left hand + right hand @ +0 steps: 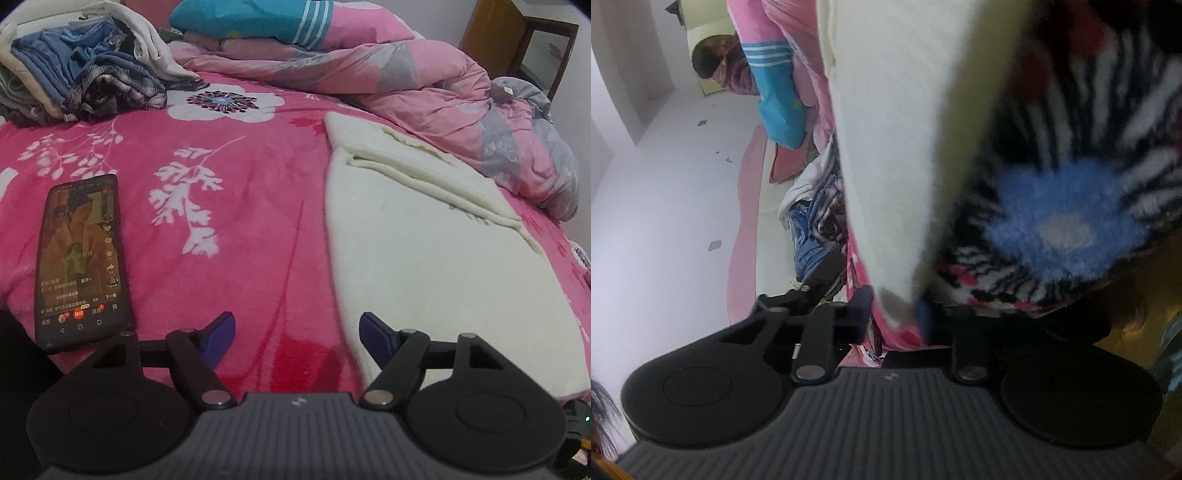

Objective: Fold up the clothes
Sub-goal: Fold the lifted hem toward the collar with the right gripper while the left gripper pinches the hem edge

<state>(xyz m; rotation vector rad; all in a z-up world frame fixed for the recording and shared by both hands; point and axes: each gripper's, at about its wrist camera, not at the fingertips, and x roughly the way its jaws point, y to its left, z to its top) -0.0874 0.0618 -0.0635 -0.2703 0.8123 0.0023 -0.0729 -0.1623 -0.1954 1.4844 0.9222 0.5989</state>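
- Left wrist view: I am holding my left gripper [297,334] low over the pink floral blanket [236,206], its blue-tipped fingers [221,332] spread wide with nothing between them.
- The cream garment [424,236] is lying flat on the blanket ahead and to the right of the gripper, with folded layers showing along its far edge; my right-hand fingertip is sitting just at its near left edge.
- A phone [81,258] with a lit screen is lying face up on the blanket to the left, its near corner just beside the left finger's linkage.
- A heap of unfolded clothes [92,77], blue, plaid and white, is piled at the far left, and a pink quilt [424,96] is bunched along the far right.
- Right wrist view: the camera is turned sideways, and my right gripper [895,314] is closing narrowly on the cream garment [886,129], which is running up out of the fingers.
- The blanket's blue and black flower print [1060,229] is blurred, close on the right of the garment.
- The clothes heap [816,221] is showing behind the left finger.
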